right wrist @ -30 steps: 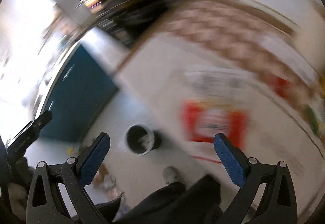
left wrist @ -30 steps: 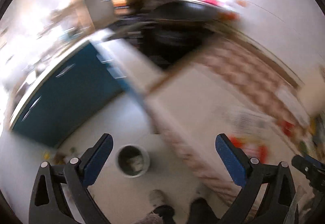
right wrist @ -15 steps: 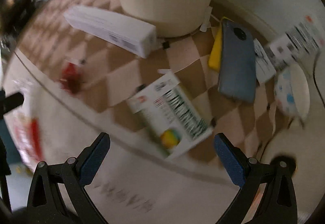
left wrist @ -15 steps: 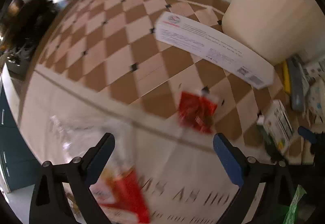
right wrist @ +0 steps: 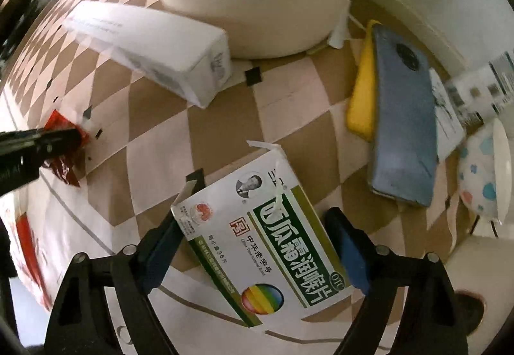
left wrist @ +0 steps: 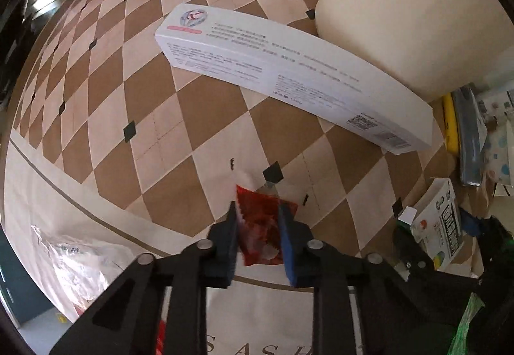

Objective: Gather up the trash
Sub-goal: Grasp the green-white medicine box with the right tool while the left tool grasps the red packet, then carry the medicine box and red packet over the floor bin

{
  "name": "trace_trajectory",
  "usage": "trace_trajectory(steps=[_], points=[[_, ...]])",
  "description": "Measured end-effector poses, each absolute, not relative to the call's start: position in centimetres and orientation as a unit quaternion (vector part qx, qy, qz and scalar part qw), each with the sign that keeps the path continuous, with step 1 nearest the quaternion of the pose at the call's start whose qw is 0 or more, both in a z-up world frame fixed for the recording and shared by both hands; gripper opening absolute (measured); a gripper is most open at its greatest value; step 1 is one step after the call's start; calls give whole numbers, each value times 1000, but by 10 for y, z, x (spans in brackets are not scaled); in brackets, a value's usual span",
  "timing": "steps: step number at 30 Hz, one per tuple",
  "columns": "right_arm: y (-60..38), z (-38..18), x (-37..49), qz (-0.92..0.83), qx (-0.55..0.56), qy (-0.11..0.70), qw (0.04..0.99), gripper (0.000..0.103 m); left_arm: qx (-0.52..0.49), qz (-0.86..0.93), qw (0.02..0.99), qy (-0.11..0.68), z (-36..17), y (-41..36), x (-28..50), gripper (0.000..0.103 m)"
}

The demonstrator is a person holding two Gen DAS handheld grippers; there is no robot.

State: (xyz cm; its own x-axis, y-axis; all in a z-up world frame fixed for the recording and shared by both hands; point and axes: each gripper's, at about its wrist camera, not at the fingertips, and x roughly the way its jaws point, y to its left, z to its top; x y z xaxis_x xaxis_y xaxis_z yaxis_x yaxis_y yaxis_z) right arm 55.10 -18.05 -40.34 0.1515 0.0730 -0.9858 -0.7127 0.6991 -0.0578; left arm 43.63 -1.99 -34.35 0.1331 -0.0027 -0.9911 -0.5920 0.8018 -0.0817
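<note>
The left gripper [left wrist: 258,226] has just been closing, and its blue pads now squeeze a small red wrapper [left wrist: 261,228] that lies on the checkered cloth [left wrist: 154,97]; the wrapper looks crumpled between them and, as far as I can judge, has not left the cloth yet. The right gripper [right wrist: 257,245] has just been closing a little too, but it stands wide, with the green and white medicine box [right wrist: 273,239] lying flat between its jaws; the pads sit just beside the box's long edges, and I see no squeeze on the card. So I reckon the job is in its early part: one piece is gripped, a second is straddled, and neither has been carried off to any bin, which I cannot see from here. At about eight o'clock from the left gripper a clear plastic bag [left wrist: 80,261] lies crumpled near the edge of the cloth, untouched. Farther off, at about twelve to one o'clock from the wrapper, a long white box [left wrist: 289,75] lies flat and well apart from both grippers, just beside a big cream cylinder [left wrist: 411,17]. Out at one o'clock from the right gripper rest a phone [right wrist: 404,136] on something yellow, some papers and a spotted bowl [right wrist: 485,175]; whether those count as rubbish I cannot tell.
</note>
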Motion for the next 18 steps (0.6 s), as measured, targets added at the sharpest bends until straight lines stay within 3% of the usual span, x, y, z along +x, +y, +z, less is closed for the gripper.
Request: trace_trajectory(steps=[4, 18], points=[[-194, -400, 547, 274, -238, 592, 720, 85, -227, 215, 728, 610, -322, -23, 422, 10], [-227, -310, 482, 281, -113, 577, 759, 82, -198, 271, 803, 492, -204, -3, 314, 10]])
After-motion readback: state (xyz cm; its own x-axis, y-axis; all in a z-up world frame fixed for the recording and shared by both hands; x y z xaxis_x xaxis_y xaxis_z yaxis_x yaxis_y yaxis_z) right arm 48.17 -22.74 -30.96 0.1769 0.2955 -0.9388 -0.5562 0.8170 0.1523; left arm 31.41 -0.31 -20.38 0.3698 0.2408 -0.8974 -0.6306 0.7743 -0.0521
